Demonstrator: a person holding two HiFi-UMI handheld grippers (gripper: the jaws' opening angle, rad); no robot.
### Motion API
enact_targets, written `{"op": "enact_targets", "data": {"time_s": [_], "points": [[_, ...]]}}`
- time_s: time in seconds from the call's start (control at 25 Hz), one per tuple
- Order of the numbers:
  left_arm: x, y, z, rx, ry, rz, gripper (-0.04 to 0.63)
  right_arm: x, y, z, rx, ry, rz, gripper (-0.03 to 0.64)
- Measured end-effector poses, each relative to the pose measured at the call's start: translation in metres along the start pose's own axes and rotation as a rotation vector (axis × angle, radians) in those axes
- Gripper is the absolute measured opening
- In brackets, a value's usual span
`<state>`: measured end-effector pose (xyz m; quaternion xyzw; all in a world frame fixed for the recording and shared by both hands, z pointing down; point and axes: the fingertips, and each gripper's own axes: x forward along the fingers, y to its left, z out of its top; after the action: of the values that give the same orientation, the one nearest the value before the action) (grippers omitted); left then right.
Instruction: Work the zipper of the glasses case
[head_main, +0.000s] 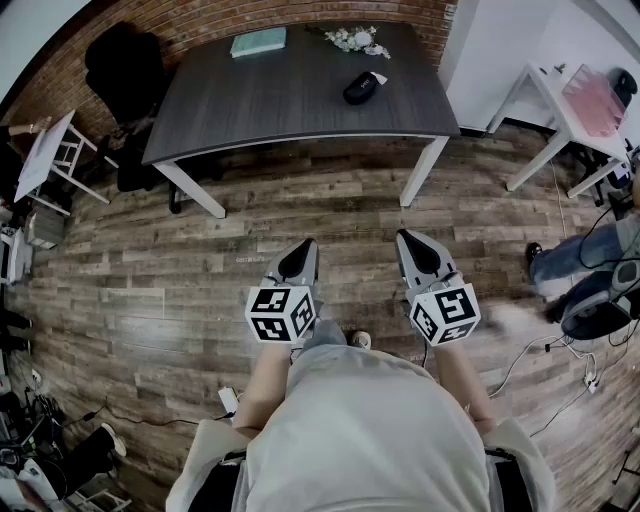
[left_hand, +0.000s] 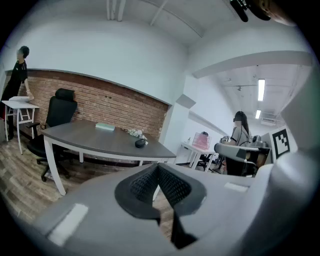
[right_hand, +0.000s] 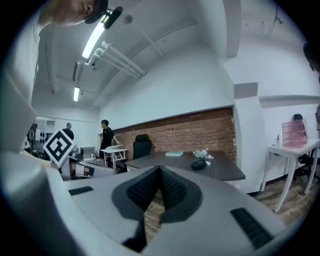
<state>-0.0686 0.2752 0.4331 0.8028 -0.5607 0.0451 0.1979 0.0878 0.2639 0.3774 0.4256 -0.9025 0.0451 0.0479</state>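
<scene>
Glasses case (head_main: 360, 88) sits on the dark worktop (head_main: 290, 110), toward its far right part. It's well apart from both grippers, w/ wood floor (head_main: 330, 200) between. Left gripper (head_main: 299, 258): fingers pressed together, nothing btwn them. Right gripper (head_main: 419, 252): same, fingers pressed together, empty. Both are held low in front of the person, pointing toward the worktop.

Handling, my guess: the case looks like a small dark oval shell, prob. light & semi-stiff. It'll likely skid on the smooth top if tugged w/o a hold. The zip & its pull are too small to make out from here. Best bet: one gripper pinches the shell across its narrow side, away from the zip line, to pin it. The other takes the pull tab & runs it along the seam. The tab will prob. be tiny, so the pinch needs care.

Count: 1 glasses case, 1 worktop, 1 teal book (head_main: 258, 42) near the far edge, 1 bunch of white flowers (head_main: 355, 38) just beyond the case, 1 black chair (head_main: 125, 65) at the left end, 2 grippers.
</scene>
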Motion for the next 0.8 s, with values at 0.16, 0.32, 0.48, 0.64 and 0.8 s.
{"op": "enact_targets", "data": {"time_s": [0.16,0.32,0.48,0.64,0.8], "points": [[-0.008,-0.004,0.003,0.007,-0.004,-0.003,0.011,-0.012,0.004,-0.002,-0.004,0.007,-0.004,0.002],[-0.008,-0.005,0.005,0.009,-0.007,-0.019,0.011,-0.014,0.01,0.0,-0.01,-0.005,-0.005,0.0],[-0.006,-0.007,0.011,0.003,-0.019,-0.031,0.011,-0.013,0.011,0.008,-0.028,-0.016,0.01,0.0],[-0.004,-0.014,0.011,0.002,-0.027,-0.04,0.02,-0.018,0.01,0.009,-0.029,-0.025,0.024,0.002],[-0.003,-0.027,0.012,-0.006,-0.039,-0.077,0.179,-0.021,0.004,0.009,-0.014,-0.022,0.037,0.091]]}}
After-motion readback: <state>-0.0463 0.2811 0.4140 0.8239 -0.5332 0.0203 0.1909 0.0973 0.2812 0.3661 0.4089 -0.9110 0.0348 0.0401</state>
